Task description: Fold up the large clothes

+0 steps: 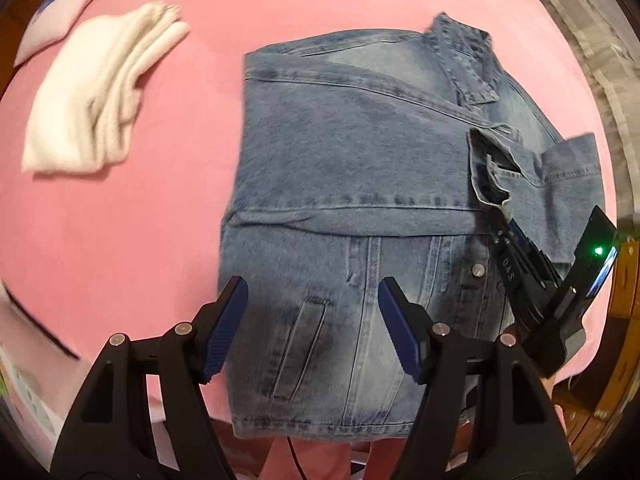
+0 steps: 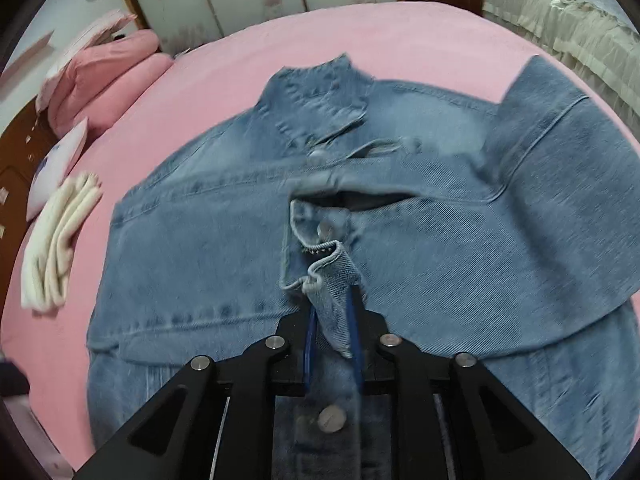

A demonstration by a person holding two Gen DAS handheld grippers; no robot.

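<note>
A denim jacket (image 2: 224, 248) lies front up across the middle of a pink bed (image 2: 420, 36), collar toward the far side, one sleeve folded over its chest. The right gripper (image 2: 334, 320) has its jaws narrowly apart with the sleeve cuff (image 2: 332, 280) between the blue pads. The left gripper (image 1: 312, 320) hangs above the jacket's near hem, jaws wide and empty. A folded white garment (image 1: 92, 100) lies well apart on the left.

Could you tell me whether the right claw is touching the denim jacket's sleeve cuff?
Touching: the right wrist view shows the right claw with the sleeve cuff of the denim jacket pinched between its blue pads.
</note>
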